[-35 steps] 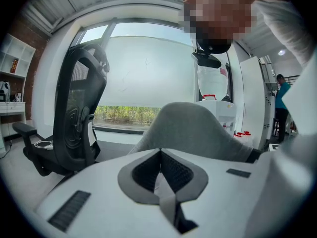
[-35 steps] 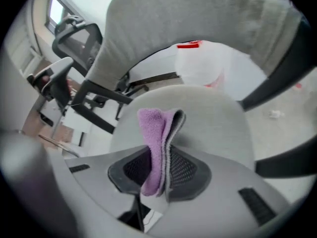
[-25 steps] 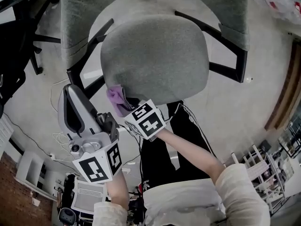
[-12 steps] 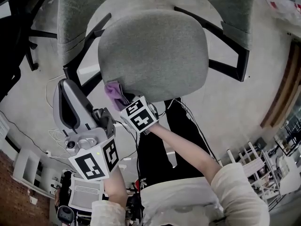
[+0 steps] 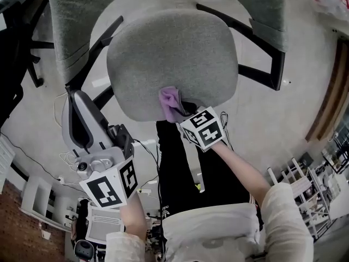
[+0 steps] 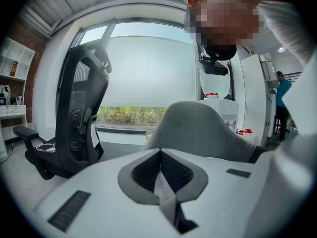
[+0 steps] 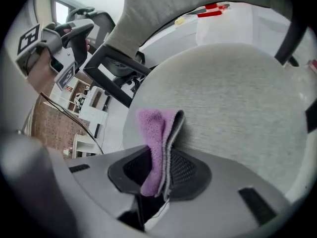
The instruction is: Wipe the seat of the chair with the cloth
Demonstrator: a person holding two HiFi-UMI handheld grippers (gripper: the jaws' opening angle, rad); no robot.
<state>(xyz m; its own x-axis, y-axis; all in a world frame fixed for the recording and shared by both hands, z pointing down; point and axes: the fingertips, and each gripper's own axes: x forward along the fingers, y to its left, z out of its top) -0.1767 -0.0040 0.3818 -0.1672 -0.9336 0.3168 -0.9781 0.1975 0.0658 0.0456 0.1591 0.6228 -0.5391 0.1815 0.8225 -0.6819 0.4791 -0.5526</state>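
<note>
The grey fabric chair seat point(image 5: 172, 53) fills the middle of the head view and shows again as the grey chair seat point(image 7: 237, 103) in the right gripper view. My right gripper point(image 5: 182, 109) is shut on a folded purple cloth point(image 5: 169, 101), which rests on the seat's front edge near its middle. Between the jaws the purple cloth point(image 7: 156, 148) stands pinched and sticks out over the seat. My left gripper point(image 5: 124, 141) hangs off the seat at the lower left, shut with nothing in it; its jaws point away toward a window.
The chair's grey backrest point(image 5: 82, 21) and black armrest frames point(image 5: 264, 53) ring the seat. A black mesh office chair point(image 6: 81, 118) stands to the left. A white round table point(image 7: 237, 21) lies behind the seat. Cables point(image 5: 68, 157) trail on the floor.
My right gripper has carried the purple cloth from the seat's front left corner rightward to the middle of the front edge. The left gripper has stayed almost still.
</note>
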